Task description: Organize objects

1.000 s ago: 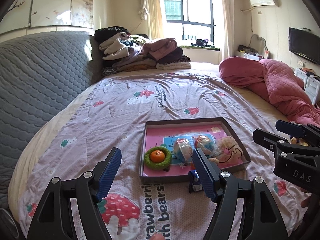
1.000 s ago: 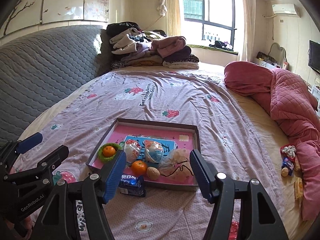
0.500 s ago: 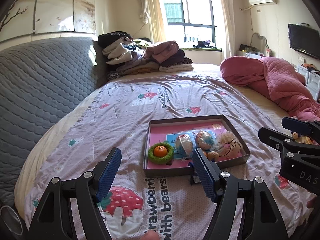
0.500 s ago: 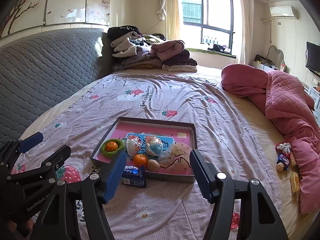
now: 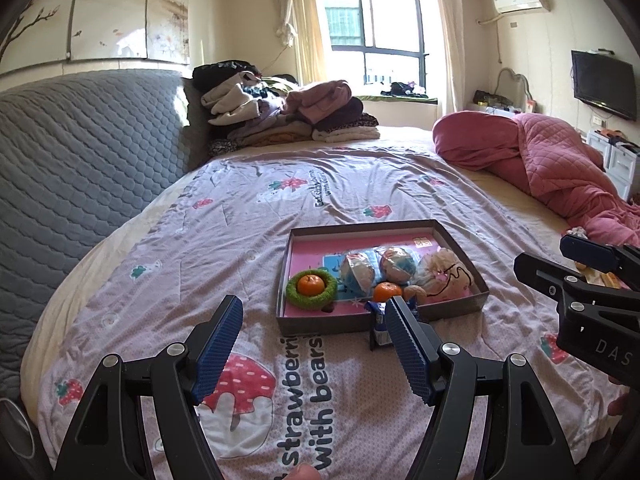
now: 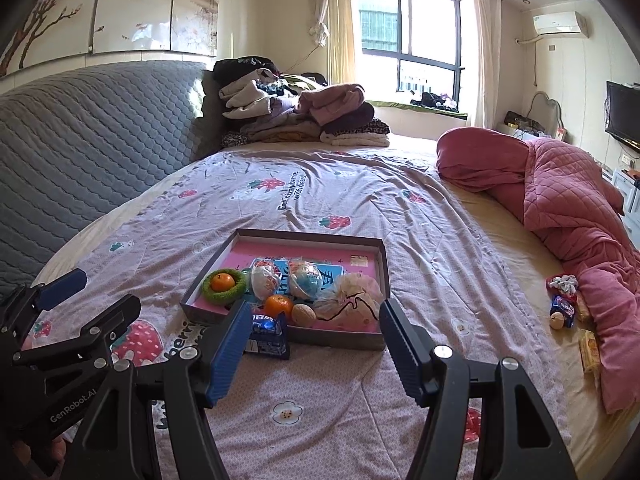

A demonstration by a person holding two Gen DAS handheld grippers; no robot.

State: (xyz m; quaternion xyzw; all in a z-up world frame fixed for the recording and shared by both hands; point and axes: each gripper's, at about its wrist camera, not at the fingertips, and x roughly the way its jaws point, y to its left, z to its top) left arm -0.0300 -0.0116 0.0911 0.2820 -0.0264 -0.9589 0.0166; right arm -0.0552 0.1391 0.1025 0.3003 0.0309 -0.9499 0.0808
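Note:
A shallow box with a pink floor lies on the bed. It holds an orange in a green ring, two wrapped balls, a loose orange, a walnut and a net pouch. A blue snack packet leans on the box's near wall, outside it. My left gripper and right gripper are open and empty, hovering short of the box.
A pink quilt lies along the right side. Small snacks and a scrunchie lie beside it. Folded clothes are stacked at the far end. A grey padded headboard runs along the left.
Both grippers have pulled back and risen, so the box looks smaller and farther away. Jaws stay open. Objects have not moved.

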